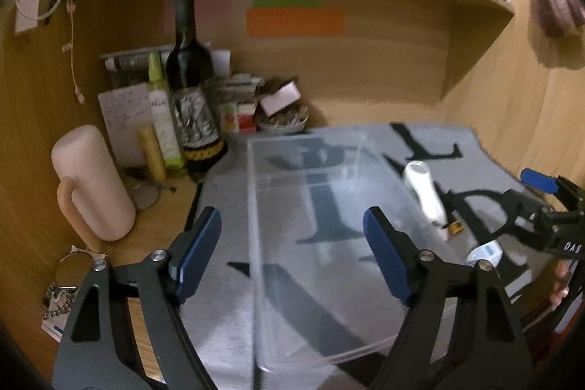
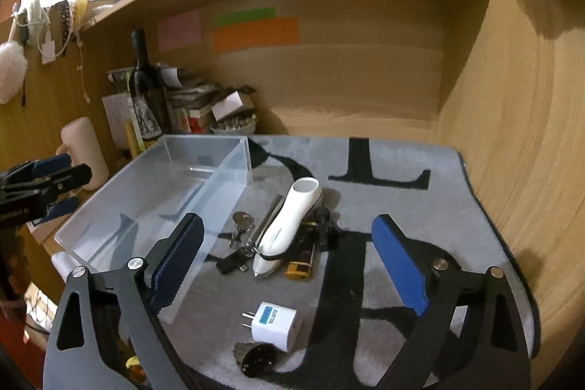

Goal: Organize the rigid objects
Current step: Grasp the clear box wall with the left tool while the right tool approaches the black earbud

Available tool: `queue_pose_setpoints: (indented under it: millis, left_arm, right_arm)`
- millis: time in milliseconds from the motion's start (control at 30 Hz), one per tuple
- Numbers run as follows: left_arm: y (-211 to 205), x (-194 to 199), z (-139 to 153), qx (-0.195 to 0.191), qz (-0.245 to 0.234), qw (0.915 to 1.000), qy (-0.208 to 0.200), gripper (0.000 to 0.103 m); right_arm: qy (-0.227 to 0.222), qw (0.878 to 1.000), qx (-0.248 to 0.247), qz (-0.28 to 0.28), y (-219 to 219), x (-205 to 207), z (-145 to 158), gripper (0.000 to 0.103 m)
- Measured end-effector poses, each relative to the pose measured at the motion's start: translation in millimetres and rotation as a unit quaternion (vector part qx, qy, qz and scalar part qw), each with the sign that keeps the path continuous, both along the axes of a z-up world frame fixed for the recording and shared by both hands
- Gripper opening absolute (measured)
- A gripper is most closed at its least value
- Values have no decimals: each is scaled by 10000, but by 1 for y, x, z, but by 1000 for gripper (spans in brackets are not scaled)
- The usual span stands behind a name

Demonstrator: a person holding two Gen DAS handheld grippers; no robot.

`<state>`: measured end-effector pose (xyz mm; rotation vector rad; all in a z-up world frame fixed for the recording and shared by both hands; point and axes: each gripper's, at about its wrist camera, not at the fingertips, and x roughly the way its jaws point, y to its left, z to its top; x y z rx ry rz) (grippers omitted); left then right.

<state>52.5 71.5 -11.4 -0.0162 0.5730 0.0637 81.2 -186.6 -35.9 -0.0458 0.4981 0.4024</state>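
Note:
A clear plastic bin [image 2: 153, 196] stands empty on the grey mat [image 2: 384, 207]; it also shows in the left wrist view [image 1: 314, 200]. Right of it lies a cluster: a white handheld device [image 2: 289, 225], keys [image 2: 243, 222], a metal clip, a yellow lighter [image 2: 301, 264] and a black item. A white plug adapter [image 2: 274, 322] and a dark round object [image 2: 256, 359] lie nearer. My right gripper [image 2: 289, 265] is open above the cluster, holding nothing. My left gripper [image 1: 292, 254] is open over the bin's left wall, holding nothing.
Back left corner holds a wine bottle [image 1: 190, 79], a green spray bottle [image 1: 162, 112], papers, boxes and a bowl. A pink mug [image 1: 91, 185], glasses and a key ring [image 1: 69, 265] lie left of the mat. Wooden walls close the back and right.

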Motion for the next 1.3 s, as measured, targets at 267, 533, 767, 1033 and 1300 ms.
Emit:
queue_pose_setpoints:
  millis: [267, 533, 767, 1033, 1300]
  left_arm:
    - [35, 40, -19, -346, -93, 9942, 1011, 57]
    - [44, 64, -40, -786, -324, 9815, 1716, 35]
    - [50, 77, -51, -1114, -386, 9699, 2128, 14]
    - [45, 75, -51, -903, -402, 9723, 2116, 13]
    - [46, 75, -51, -899, -411, 9725, 2107, 13]
  right_arm:
    - [592, 9980, -140, 165, 3, 31, -15, 73]
    - [1106, 9931, -283, 264, 6, 55, -27, 57]
    - [1549, 9869, -321, 325, 4, 66, -43, 50]
    - [1904, 9811, -286, 168, -5, 83, -53, 43]
    - [1929, 9798, -534, -4, -3, 114, -54, 26]
